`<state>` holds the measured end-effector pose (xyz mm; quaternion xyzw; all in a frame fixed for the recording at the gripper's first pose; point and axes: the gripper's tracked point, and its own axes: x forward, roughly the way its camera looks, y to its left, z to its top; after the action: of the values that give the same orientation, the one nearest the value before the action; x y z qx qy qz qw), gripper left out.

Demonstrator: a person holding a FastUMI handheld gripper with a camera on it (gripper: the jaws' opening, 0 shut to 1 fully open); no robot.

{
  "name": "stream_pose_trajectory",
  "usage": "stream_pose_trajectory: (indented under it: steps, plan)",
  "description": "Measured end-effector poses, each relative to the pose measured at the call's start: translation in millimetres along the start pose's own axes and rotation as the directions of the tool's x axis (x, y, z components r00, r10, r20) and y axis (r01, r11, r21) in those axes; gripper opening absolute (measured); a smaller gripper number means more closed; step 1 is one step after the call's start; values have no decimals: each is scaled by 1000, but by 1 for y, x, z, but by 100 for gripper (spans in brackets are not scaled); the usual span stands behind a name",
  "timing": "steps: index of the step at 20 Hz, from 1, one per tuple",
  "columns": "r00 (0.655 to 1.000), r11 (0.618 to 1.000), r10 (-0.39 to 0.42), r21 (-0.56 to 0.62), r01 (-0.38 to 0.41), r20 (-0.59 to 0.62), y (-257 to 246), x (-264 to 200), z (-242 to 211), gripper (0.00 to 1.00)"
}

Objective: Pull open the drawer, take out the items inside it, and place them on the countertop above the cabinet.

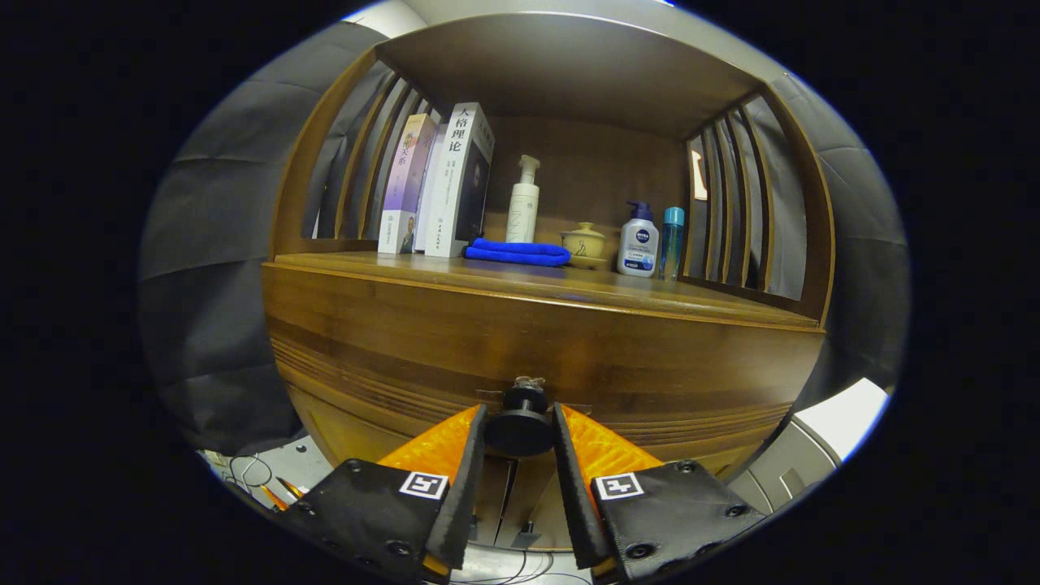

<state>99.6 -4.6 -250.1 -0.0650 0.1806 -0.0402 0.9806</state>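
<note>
A wooden cabinet fills the scene, with a wide drawer front (536, 349) right ahead of me. A round dark knob (520, 424) sticks out of the drawer's lower middle. My gripper (520, 426) has both fingers pressed on the sides of that knob. The drawer looks flush with the cabinet; its inside is hidden. Above the drawer runs the countertop (634, 292), a wooden shelf under a hutch.
On the countertop stand several books (443, 183) at the left, a folded blue cloth (517, 253), a white pump bottle (523, 201), a small ceramic pot (583, 244), a white-and-blue pump bottle (638, 241) and a teal bottle (672, 241). Slatted side walls flank the shelf. Cables (248, 471) lie on the floor, lower left.
</note>
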Motion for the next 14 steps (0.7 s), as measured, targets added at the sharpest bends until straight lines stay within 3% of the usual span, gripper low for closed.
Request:
stream_pose_trajectory:
  steps: [2,8,14]
  plan:
    - [1000,1000,4,-3,-4,-13,1,4,-1,47]
    - [999,999,31,-19,-32,-25,1,4,-1,34]
    - [998,999,44,-10,-44,-35,0,0,-2,35]
